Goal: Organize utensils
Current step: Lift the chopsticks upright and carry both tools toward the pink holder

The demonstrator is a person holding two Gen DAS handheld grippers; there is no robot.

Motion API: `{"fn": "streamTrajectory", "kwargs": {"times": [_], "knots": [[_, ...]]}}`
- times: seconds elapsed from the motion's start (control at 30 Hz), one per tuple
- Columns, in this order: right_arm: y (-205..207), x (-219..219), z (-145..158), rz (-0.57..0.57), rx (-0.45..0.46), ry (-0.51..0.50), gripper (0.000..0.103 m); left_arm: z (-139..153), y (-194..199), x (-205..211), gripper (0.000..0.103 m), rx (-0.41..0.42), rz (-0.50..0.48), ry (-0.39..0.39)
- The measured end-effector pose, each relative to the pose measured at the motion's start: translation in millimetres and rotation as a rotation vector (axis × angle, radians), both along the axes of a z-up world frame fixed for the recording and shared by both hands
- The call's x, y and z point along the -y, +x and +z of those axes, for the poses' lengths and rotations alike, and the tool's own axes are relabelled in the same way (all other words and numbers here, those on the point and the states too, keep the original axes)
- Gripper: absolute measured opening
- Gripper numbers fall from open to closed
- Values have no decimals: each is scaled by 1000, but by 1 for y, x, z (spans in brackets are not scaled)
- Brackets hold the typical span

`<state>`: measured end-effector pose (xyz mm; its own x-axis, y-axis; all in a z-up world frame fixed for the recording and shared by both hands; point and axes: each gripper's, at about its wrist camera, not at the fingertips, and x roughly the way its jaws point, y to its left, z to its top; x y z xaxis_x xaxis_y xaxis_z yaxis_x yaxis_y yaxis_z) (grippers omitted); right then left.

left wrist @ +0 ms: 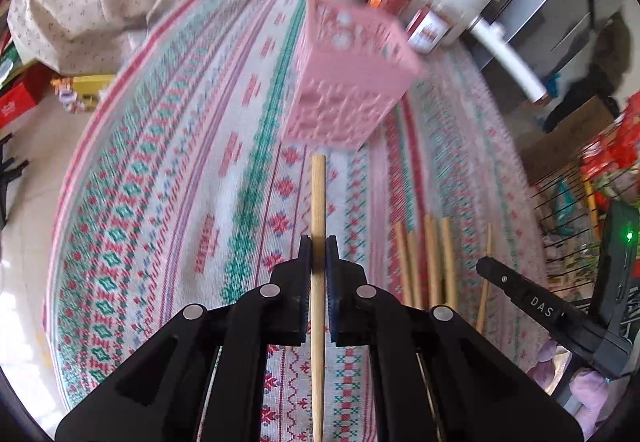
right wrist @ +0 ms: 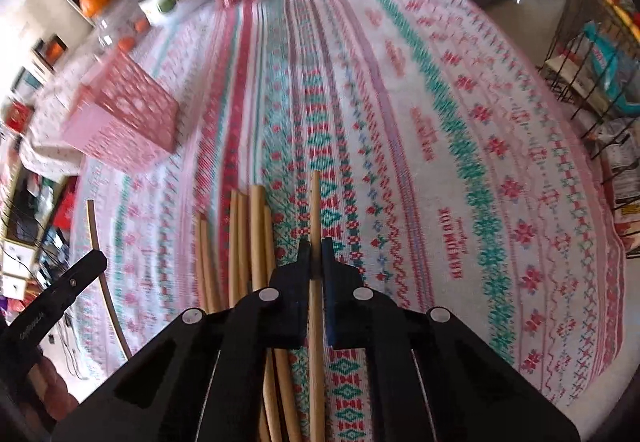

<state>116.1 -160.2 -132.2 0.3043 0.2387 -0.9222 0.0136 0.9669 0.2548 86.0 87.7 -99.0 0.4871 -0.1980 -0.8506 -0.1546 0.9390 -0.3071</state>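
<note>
Two grippers, left gripper and right gripper, jaws each clamping one chopstick, "DAS" legible.

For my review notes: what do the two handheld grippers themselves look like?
Both the left gripper and right gripper look alike: matte black angular plastic linkages with round silver pivot pins and dark blue pads inside the jaws. White lettering marks each one's side, seen from the other's camera. No cables or sleeves visible.
</note>
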Motion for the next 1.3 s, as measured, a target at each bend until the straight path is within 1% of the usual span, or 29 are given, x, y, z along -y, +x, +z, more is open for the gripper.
{"fn": "streamTrajectory", "kwargs": {"times": [0.07,0.1,0.17,0.3,0.4,0.43,0.5,0.57,0.63,0.67,0.7,0.77,0.83,0.9,0.97,1.03,1.13,1.2,1.23,1.3], "knots": [[-8,9,16,-13,45,31,6,16,-8,0,6,70,-10,-16],[-14,14,30,-21,80,61,6,29,-15,1,6,120,-24,-25],[-24,22,52,-27,142,93,6,52,-29,6,6,205,-49,-16],[-46,36,98,-30,270,143,6,83,-52,15,6,321,-74,13],[-54,49,125,-34,330,193,6,106,-64,15,6,397,-55,12],[-54,51,139,-39,366,210,6,114,-65,13,6,418,-45,7],[-52,53,159,-46,408,238,6,131,-66,8,6,470,-9,-2],[-44,56,181,-59,466,277,6,151,-63,2,6,542,53,1],[-35,56,197,-73,507,298,6,165,-60,-4,6,607,117,11],[-30,57,205,-82,521,313,6,169,-57,-6,6,628,138,8],[-24,56,210,-88,532,332,6,176,-49,-9,6,660,175,7],[-7,51,219,-102,554,377,6,186,-36,-11,6,721,246,38],[6,46,225,-109,575,392,6,193,-15,-14,6,777,329,82],[17,41,229,-109,594,401,6,195,5,-20,6,798,391,89],[29,36,227,-111,600,412,6,192,29,-23,6,801,445,91],[41,31,222,-111,589,429,6,186,44,-24,6,799,471,103],[55,23,212,-107,559,439,6,168,68,-23,6,783,489,128],[62,15,206,-99,546,436,6,153,77,-19,7,770,497,160],[67,10,202,-95,539,435,6,147,80,-18,7,765,495,170],[71,2,196,-85,528,421,6,135,88,-17,7,725,462,169]]}}
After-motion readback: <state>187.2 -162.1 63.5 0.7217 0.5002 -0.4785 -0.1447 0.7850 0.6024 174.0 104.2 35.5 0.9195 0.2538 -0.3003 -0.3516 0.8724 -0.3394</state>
